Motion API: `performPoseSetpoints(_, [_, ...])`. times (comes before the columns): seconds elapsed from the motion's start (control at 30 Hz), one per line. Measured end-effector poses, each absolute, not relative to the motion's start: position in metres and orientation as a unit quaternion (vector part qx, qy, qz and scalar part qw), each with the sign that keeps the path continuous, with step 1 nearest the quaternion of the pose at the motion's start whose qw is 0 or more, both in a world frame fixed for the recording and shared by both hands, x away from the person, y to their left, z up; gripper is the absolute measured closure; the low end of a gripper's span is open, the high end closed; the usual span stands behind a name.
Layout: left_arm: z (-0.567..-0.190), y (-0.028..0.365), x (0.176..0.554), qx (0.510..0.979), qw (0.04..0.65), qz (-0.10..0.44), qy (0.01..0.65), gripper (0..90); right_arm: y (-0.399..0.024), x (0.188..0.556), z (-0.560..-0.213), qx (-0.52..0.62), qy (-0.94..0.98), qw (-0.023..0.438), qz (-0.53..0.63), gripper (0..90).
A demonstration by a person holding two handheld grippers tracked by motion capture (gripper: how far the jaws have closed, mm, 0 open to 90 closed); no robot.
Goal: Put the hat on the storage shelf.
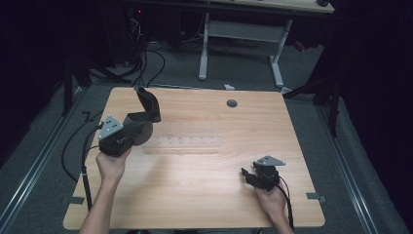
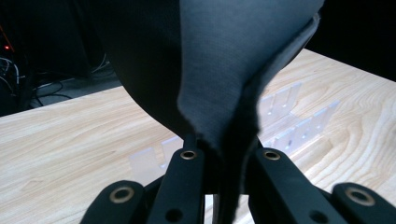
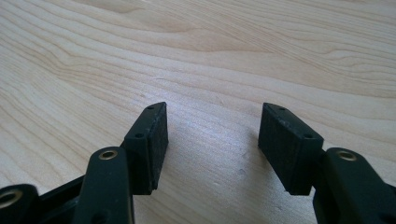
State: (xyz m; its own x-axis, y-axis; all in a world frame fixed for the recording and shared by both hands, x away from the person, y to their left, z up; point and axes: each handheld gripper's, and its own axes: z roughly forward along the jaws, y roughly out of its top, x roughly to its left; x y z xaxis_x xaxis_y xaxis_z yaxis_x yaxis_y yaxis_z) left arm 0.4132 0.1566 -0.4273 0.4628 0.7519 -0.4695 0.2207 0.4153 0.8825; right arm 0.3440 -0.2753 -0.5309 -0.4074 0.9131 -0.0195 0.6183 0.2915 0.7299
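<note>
— Right gripper (image 3: 212, 140): jaws spread over bare table (image 3: 233, 56), nothing between.
— Left gripper (image 2: 224, 158)?
— Pinched dark grey cloth (image 2: 233, 60), held above the table's left side; its view revealed clear slotted strips (image 2: 289, 121), faint from above. Pads hidden by fabric.

a recording lab, not a home.
you sit at a bare wooden table (image 1: 195, 185) ringed by black curtains (image 1: 29, 63), with floor rails (image 1: 34, 165), loose cables (image 1: 146, 58) and a white-framed desk (image 1: 243, 29) behind on grey carpet.
</note>
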Motion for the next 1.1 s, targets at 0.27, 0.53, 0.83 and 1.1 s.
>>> performPoseSetpoints(0.27, [-0.433,0.158,0.424,0.499,0.683,0.206,0.492,85.9,-0.275,0.344,-0.531,0.496,0.772,0.224,0.328,42.7])
performPoseSetpoints(0.53, [-0.44,0.155,0.432,0.498,0.678,0.217,0.495,85.9,-0.275,0.344,-0.531,0.497,0.772,0.224,0.328,42.7])
performPoseSetpoints(0.83, [-0.446,0.152,0.437,0.505,0.668,0.23,0.495,85.9,-0.275,0.344,-0.531,0.496,0.772,0.224,0.328,42.7])
performPoseSetpoints(1.1, [-0.45,0.148,0.44,0.509,0.663,0.231,0.497,85.9,-0.275,0.344,-0.531,0.497,0.772,0.224,0.328,42.7])
